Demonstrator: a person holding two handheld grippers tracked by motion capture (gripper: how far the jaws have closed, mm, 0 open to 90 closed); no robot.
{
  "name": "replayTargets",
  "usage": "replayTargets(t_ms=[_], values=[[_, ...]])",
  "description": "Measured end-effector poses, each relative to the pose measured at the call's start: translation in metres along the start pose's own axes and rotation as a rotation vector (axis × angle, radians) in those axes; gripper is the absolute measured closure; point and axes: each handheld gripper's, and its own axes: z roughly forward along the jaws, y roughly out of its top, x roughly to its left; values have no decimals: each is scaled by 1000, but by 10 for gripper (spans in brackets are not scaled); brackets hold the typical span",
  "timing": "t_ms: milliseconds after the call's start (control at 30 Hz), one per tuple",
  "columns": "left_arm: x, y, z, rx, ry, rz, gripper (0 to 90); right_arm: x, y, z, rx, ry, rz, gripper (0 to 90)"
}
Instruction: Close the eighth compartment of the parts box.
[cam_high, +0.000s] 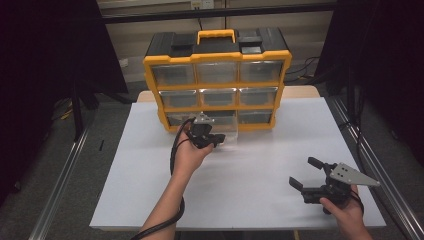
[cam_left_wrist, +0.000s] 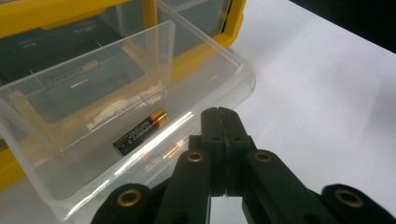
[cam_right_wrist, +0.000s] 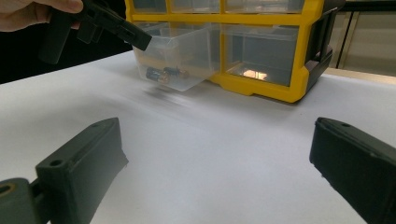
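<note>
A yellow and black drawer organizer (cam_high: 218, 59) stands at the back of the white table (cam_high: 260, 165). Its bottom middle clear drawer (cam_left_wrist: 219, 88) is pulled out toward me. Inside it lies a black and copper battery (cam_left_wrist: 140, 132), which the right gripper view catches through the drawer's front wall as battery (cam_right_wrist: 163, 73). My left gripper (cam_high: 218, 140) hovers at the drawer's front rim, jaws shut together with nothing between them (cam_left_wrist: 223, 122). My right gripper (cam_high: 306, 173) rests low at the front right, jaws open and empty (cam_right_wrist: 217, 140), pointing toward the drawer (cam_right_wrist: 196, 46).
The organizer's other clear drawers (cam_high: 217, 72) are pushed in; one at the bottom right holds something small and pale (cam_right_wrist: 252, 74). Metal rails (cam_high: 385, 175) run along both sides of the table. Dark curtains flank the scene.
</note>
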Motion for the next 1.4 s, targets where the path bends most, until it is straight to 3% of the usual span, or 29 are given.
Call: replayTargets(t_ms=[167, 333, 433, 600, 733, 767, 900, 1400], values=[[-1, 3, 3, -3, 29, 10, 900, 0, 0, -1, 1, 1, -3, 21], [0, 7, 6, -20, 26, 9, 900, -1, 0, -1, 0, -2, 3, 21], [2, 9, 6, -21, 68, 26, 900, -1, 0, -1, 0, -3, 4, 21], [6, 9, 5, -20, 69, -6, 900, 0, 0, -1, 0, 0, 2, 21], [9, 10, 7, -52, 69, -37, 900, -1, 0, 0, -3, -3, 2, 21], [10, 10, 6, -41, 71, -23, 900, 0, 1, -1, -1, 3, 0, 21], [12, 11, 9, -56, 68, -35, 900, -1, 0, 0, -2, -3, 2, 21], [15, 18, 19, -72, 123, -37, 900, -1, 0, -2, -3, -5, 4, 21]])
